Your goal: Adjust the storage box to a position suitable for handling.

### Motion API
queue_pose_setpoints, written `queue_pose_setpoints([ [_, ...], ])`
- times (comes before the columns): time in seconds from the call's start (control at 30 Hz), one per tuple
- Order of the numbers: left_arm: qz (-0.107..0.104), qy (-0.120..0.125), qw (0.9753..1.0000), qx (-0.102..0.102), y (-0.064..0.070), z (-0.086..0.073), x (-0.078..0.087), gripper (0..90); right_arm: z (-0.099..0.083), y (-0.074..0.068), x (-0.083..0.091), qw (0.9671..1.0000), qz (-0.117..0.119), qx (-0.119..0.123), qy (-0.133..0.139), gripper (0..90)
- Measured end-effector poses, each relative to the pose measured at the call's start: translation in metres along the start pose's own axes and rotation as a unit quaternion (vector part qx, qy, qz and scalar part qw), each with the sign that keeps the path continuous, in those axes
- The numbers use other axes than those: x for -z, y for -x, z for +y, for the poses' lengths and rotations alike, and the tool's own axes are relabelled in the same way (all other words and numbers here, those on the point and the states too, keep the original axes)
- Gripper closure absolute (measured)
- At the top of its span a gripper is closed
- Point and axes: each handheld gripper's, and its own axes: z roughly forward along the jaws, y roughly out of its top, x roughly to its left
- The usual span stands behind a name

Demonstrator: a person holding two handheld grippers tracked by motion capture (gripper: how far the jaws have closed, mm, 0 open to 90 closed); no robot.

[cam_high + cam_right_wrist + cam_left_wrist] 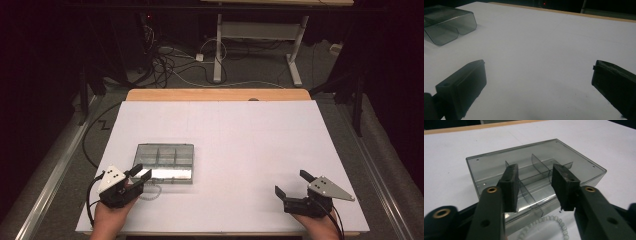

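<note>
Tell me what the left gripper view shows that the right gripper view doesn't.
The left gripper view has the white bead bracelet lying on the table against the box's near wall, the box's inner dividers, and the left gripper, its fingers parted. The right gripper view has the right gripper, its fingers spread wide over bare table. Both share the smoky clear compartment box and the white table.

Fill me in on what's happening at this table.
A person holds a gripper in each hand over a white table. The left gripper hovers, jaws open, at the near edge of a smoky clear compartment box, with a white bead bracelet lying on the table just in front of the box. The right gripper rests wide open off to the right, holding nothing.
</note>
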Motion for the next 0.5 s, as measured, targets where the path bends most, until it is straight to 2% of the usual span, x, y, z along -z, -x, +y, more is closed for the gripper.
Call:
queue_pose_setpoints([
  [0.13,-0.006,-0.007,0.9999,0.009,-0.004,0.0,0.0,62.2,0.0,0.0,0.0,1.0,-0.001,0.001,0.001,0.5],
  [0.2,-0.007,-0.009,0.9999,0.011,-0.006,0.0,0.001,67.9,0.0,0.001,0.0,1.0,-0.001,-0.002,0.0,0.5],
  [0.47,-0.016,-0.017,0.9996,0.015,-0.015,-0.001,0.003,79.7,0.001,0.001,0.001,1.0,-0.001,-0.001,0.001,0.5],
  [0.5,-0.014,-0.017,0.9997,0.014,-0.016,-0.001,0.003,83.3,0.001,0.001,0.001,1.0,-0.001,-0.001,0.001,0.5],
])
